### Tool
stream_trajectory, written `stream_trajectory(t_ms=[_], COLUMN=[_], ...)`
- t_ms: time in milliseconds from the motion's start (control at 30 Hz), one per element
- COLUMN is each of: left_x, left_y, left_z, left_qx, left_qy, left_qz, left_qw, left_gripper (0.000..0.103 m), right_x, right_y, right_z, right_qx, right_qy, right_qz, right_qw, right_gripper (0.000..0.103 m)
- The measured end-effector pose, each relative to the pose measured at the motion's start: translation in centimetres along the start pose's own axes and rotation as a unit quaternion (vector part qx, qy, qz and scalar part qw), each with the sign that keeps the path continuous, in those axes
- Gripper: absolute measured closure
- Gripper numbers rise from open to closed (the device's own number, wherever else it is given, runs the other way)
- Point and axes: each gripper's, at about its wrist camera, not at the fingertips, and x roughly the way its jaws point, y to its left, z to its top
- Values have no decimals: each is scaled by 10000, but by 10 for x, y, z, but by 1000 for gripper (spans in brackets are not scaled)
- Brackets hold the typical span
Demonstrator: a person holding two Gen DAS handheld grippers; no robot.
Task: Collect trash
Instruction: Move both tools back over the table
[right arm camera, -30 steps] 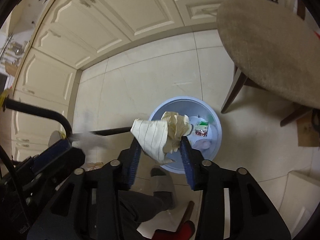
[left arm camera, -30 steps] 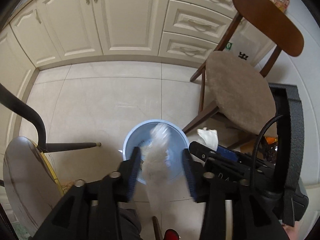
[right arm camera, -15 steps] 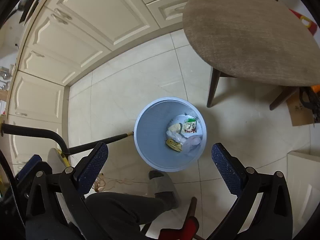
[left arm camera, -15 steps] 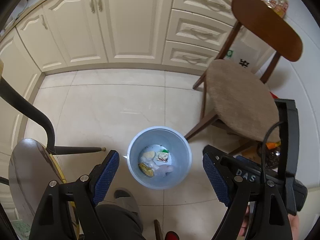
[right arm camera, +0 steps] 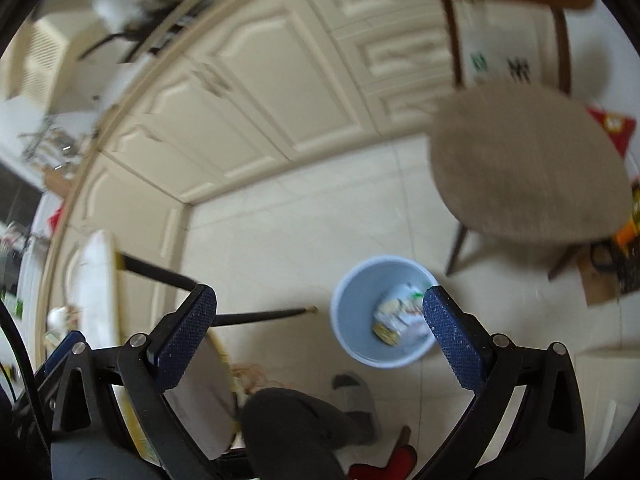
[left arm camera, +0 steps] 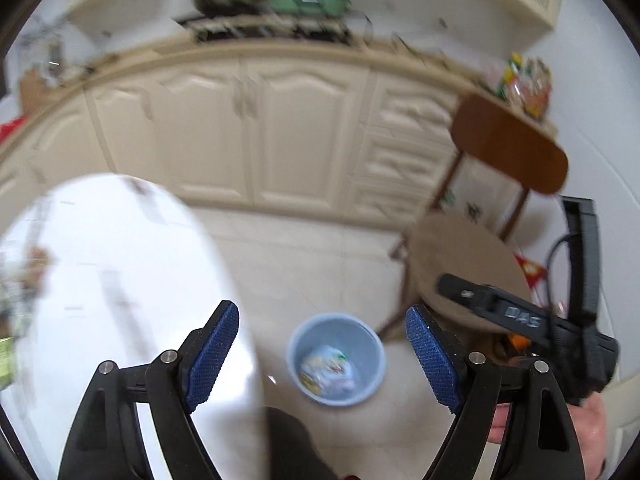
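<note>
Reference point for this report is the pale blue bin [left arm camera: 337,358], standing upright on the cream floor tiles [left arm camera: 320,264].

Trash [left arm camera: 326,368]: crumpled wrappers and paper lie inside the bin, at its bottom; individual items are too blurred to identify. The same contents show from the right wrist view [right arm camera: 400,314].

Left gripper [left arm camera: 322,354]: held above the bin, jaws spread wide, blue pads apart with nothing between them. The bin shows in the gap.

Right gripper [right arm camera: 318,330]: also above the bin, jaws spread to their widest, empty. Its right-hand finger overlaps the bin's rim in the picture. In the left wrist view its black body [left arm camera: 520,324] sits to the right of the bin, with the person's hand [left arm camera: 588,432] gripping it from below.

Surroundings: a wooden chair [left arm camera: 464,256] with a beige padded seat stands just to the right of the bin. A white round table [left arm camera: 112,280] rises to the left of the bin. Cream cabinets [left arm camera: 280,136] run along the wall beyond it. The person's dark trouser leg [right arm camera: 288,432] and a grey slipper [right arm camera: 356,388] are on the near side of the bin.
</note>
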Motion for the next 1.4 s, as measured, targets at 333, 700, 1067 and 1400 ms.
stream_trajectory(t_ms=[333,700,1067,1400], left_x=[-185,-304,-306,-253], left_y=[96,149,175,252], left_z=[-76,-187,-215,-190], left_qx=[-780,-1578,-1943,-2208], left_qy=[-1672,-2320,-2145,-1486], left_qz=[1318,2586,2909,2691], left_qw=[9740,9243,9119,9256], left_gripper=[7,1,1,1], right_x=[-95,-158,-141,-82], right_y=[176,349,417,434], right_z=[-46,-157,-208,-211], right_qx=[-1716,-3632,-4297,-4506], right_qy=[-956,-1862,-1773,-1245], right_qz=[750,1326,1513,1315], right_qw=[9776,9032,8724,8741], right_gripper=[0,0,0,0])
